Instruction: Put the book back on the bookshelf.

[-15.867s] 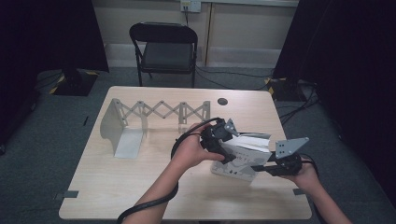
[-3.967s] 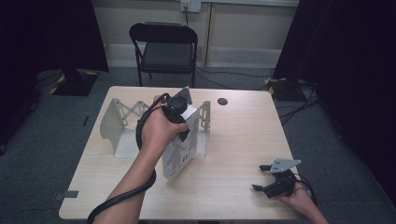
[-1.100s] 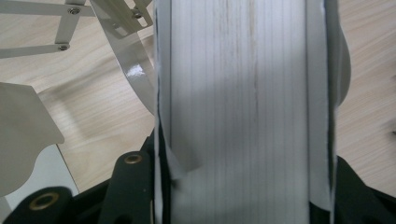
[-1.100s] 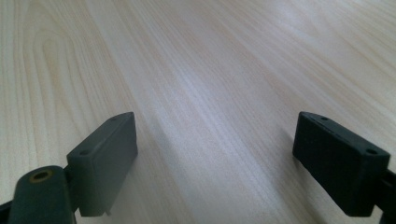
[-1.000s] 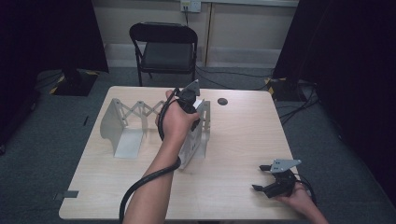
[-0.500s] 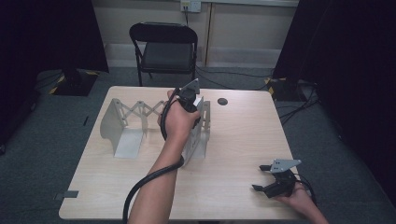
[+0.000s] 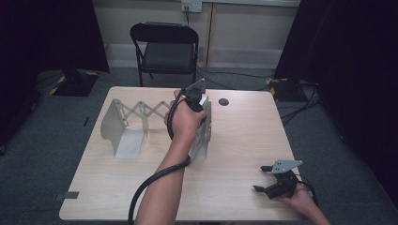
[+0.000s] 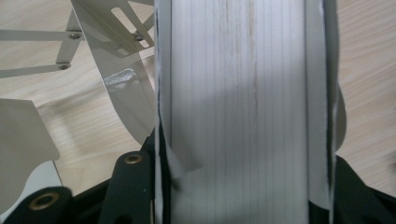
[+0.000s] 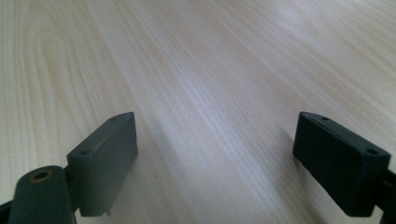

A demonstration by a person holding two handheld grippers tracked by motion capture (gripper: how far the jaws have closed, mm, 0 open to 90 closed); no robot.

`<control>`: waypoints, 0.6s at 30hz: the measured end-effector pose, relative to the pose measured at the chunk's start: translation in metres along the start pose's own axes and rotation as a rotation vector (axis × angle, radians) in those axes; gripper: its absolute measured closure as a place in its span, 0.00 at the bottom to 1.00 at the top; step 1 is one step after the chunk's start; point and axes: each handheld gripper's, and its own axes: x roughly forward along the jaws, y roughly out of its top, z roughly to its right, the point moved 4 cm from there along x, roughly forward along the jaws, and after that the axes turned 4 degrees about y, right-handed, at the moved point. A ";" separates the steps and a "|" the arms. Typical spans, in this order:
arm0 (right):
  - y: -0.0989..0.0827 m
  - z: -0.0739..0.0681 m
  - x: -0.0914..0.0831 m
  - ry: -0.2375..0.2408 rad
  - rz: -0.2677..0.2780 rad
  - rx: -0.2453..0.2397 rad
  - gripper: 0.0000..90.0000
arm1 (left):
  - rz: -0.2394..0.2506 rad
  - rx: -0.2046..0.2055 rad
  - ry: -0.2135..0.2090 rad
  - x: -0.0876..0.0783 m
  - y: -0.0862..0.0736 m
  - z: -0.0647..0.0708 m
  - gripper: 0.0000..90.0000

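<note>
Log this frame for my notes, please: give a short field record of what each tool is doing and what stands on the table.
left tool: shut on the white book, held upright beside the rack's right end
right tool: open, nothing between its jaws, near the table's front right corner
expanding rack: stretched out, left of the book
table: light wood
small dark disc: far edge

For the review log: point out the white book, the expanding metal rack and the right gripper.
white book (image 8: 238, 93), left gripper view, on its page edges.
expanding metal rack (image 7: 123, 127), high view, on its left end plate.
right gripper (image 7: 263, 178), high view, midway between its open jaws.
</note>
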 end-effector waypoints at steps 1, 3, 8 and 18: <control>0.000 0.000 0.000 0.000 0.000 0.000 0.15 | -0.004 0.011 -0.005 0.000 0.001 0.000 0.59; 0.000 0.000 0.000 0.000 0.000 0.000 0.15 | 0.002 0.003 -0.003 0.000 0.001 0.001 0.59; 0.000 0.000 0.000 0.000 0.000 0.000 0.15 | 0.009 -0.002 0.001 0.002 0.003 0.002 0.59; 0.000 0.000 0.000 0.000 0.000 0.000 0.15 | 0.015 -0.021 0.003 0.003 0.003 0.000 0.59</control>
